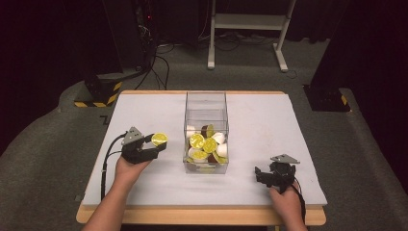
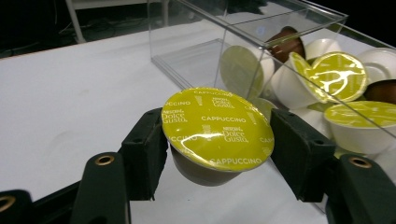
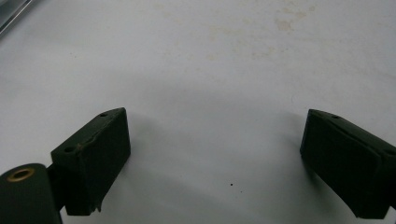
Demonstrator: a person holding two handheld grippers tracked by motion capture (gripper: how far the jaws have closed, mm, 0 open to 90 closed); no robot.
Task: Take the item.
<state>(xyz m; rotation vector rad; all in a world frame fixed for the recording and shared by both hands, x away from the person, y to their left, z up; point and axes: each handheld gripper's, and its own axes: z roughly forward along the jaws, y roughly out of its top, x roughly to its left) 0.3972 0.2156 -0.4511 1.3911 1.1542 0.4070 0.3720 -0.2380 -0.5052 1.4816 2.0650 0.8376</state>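
Observation:
A coffee capsule (image 2: 217, 128) with a yellow-green foil lid marked "Cappuccino" and a dark body sits between the jaws of my left gripper (image 2: 217, 140), which is shut on it. In the high view that capsule (image 1: 159, 139) is held just above the table, left of the clear box (image 1: 206, 103), by my left gripper (image 1: 155, 146). The clear box holds several capsules (image 1: 207, 144), white and brown ones with yellow lids. My right gripper (image 1: 261, 175) rests low at the table's front right; its jaws stand wide apart over bare white tabletop (image 3: 210, 84), nothing between them.
The white table (image 1: 269, 120) has a wooden front edge (image 1: 202, 215). Beyond it are dark floor, cables and a white frame stand (image 1: 250, 24). The box's clear walls (image 2: 243, 51) rise close to the right of the held capsule.

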